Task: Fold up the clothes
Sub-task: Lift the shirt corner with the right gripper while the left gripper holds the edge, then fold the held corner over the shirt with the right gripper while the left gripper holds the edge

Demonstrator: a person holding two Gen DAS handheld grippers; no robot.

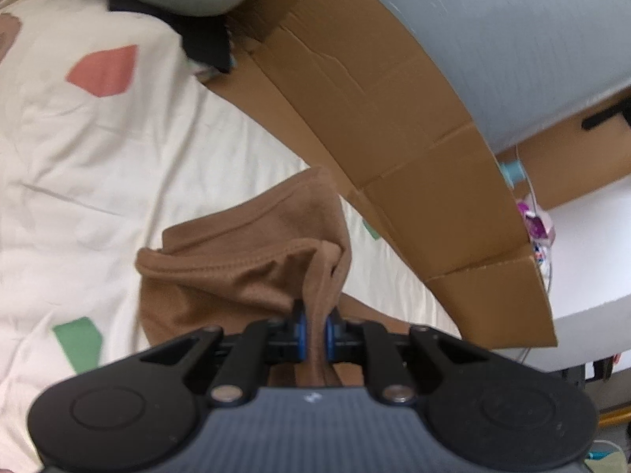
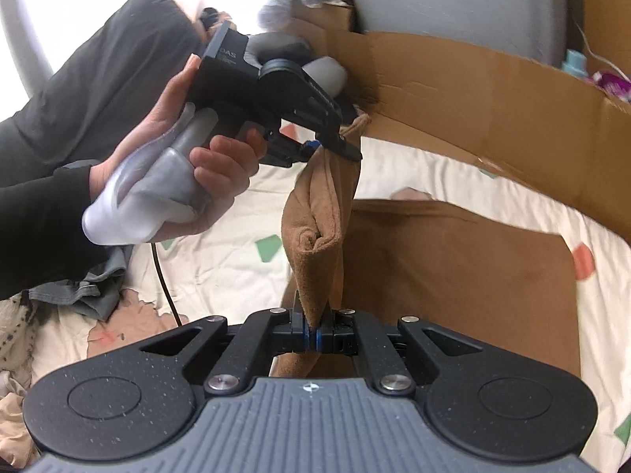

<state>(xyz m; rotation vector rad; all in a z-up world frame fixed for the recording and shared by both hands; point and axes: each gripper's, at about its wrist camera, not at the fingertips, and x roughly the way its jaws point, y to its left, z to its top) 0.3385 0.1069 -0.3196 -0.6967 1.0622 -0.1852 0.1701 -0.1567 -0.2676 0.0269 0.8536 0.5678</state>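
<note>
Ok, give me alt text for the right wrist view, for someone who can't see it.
The right gripper is shut on a brown garment, whose bunched edge rises to the left gripper, also clamped on it. The rest lies on a cream patterned bedsheet beside a cardboard box.

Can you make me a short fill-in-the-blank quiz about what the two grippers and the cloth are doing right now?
1. Both grippers, the left gripper and the right gripper, are shut on the same ____ cloth.
2. The cloth lies partly on a cream sheet printed with red and ____ patches.
3. Beside the sheet stands a wall of flattened ____.

Missing words: brown; green; cardboard
</note>
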